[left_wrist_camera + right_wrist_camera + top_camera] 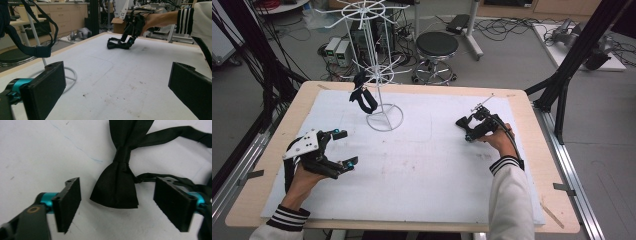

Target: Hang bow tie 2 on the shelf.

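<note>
The black bow tie [117, 183] lies flat on the white mat [422, 165] toward the right far part of the bench [539, 165], well inside the mat's edge, with bare mat open all around it except where its thin strap [175, 135] trails off to the right. The right gripper [117, 203] stands over it, fingers [68, 202] spread on either side of one satin wing, not touching the cloth. The tie is smooth, slightly glossy fabric, pinched at a central knot; its far wing is cut off at the top of the right gripper view. The left gripper [343, 148] rests at the near left of the mat, its flat black fingers [46, 88] wide apart with nothing between them. A white wire rack [379, 75] with a ring base stands at the far middle, a dark strap [362, 97] hanging from one arm; what that strap belongs to is hard to make out.
</note>
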